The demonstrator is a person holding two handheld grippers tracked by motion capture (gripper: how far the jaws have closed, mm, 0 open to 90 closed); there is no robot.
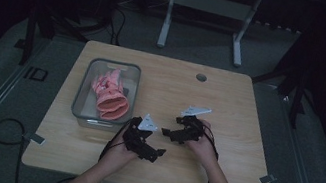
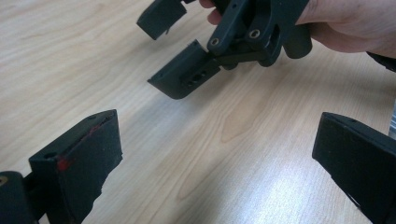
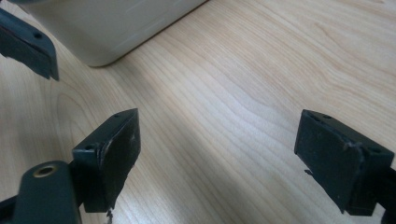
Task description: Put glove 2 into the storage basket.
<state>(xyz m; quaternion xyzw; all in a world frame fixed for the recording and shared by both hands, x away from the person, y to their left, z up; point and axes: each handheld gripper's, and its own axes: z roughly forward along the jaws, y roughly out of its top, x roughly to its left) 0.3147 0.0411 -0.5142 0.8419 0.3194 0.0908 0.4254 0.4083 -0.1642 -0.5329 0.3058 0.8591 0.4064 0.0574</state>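
Note:
My left gripper (image 1: 156,154) is held low over the front middle of the wooden table (image 1: 231,98), open, with nothing between its jaws. In the left gripper view its own jaws (image 2: 217,172) stand wide apart above bare wood. My right gripper (image 1: 167,133) hovers just beyond it, pointing left, also open and empty. The left gripper view shows that right gripper (image 2: 170,46) held in a hand (image 2: 345,28). In the right gripper view my own jaws (image 3: 224,158) are spread over the tabletop. A clear plastic bin (image 1: 81,88) at the table's left holds a pink fabric item (image 1: 110,95).
A corner of the bin (image 3: 107,28) lies ahead of the right gripper, with one jaw of the left gripper (image 3: 28,44) beside it. A round grommet hole (image 1: 201,77) sits near the table's far edge. Cables trail off the front edge. A desk frame (image 1: 204,17) stands beyond.

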